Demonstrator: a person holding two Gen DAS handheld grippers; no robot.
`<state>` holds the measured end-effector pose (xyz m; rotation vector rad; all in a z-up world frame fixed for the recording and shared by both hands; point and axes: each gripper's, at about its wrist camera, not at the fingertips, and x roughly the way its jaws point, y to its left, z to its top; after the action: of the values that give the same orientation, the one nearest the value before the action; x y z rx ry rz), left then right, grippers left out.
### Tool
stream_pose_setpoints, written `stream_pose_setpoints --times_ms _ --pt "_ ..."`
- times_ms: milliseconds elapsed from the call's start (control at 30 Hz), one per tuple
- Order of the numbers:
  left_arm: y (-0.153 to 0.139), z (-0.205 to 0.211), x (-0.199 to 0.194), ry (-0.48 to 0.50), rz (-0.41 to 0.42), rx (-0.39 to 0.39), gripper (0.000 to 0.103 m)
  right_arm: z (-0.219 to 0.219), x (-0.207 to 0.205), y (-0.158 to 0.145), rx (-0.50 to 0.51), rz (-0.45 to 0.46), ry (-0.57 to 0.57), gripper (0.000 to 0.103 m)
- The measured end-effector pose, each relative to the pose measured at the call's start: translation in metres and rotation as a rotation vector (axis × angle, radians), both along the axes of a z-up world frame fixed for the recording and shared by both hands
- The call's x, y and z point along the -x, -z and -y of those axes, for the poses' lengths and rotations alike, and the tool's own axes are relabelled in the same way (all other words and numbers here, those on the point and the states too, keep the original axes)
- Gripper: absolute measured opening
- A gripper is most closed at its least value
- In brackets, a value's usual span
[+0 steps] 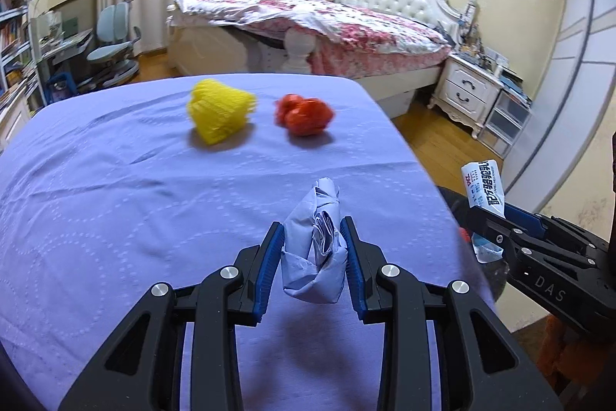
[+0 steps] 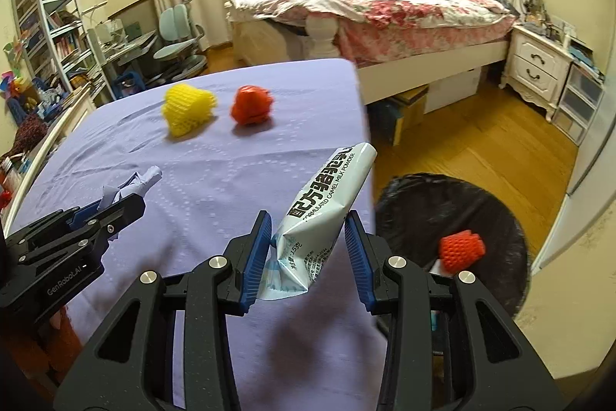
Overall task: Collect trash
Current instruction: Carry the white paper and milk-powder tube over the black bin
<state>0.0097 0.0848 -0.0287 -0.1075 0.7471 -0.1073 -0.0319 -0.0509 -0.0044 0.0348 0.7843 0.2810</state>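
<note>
Two grippers, both loaded. The left gripper has its blue pads pinched on a crumpled paper wad, low in the centre of the left wrist view, held above the purple tablecloth. The right gripper is clamped on the crinkled bottom end of a white milk powder sachet, which sticks up and to the right in its own view.

Further back on the cloth, upper middle of both views, sit a yellow foam net and a red crumpled wrapper, side by side but apart.

The black-lined bin is on the floor at the lower right of the right wrist view, just past the table edge, with a red foam net inside it.
</note>
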Motion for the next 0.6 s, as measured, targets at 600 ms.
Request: stream_pose_setpoints --times_ms 600 --pt "0.016 0.115 -0.042 0.170 -0.015 -0.062 0.034 0.108 -0.019 0.031 -0.037 -0.051 0.172 0.039"
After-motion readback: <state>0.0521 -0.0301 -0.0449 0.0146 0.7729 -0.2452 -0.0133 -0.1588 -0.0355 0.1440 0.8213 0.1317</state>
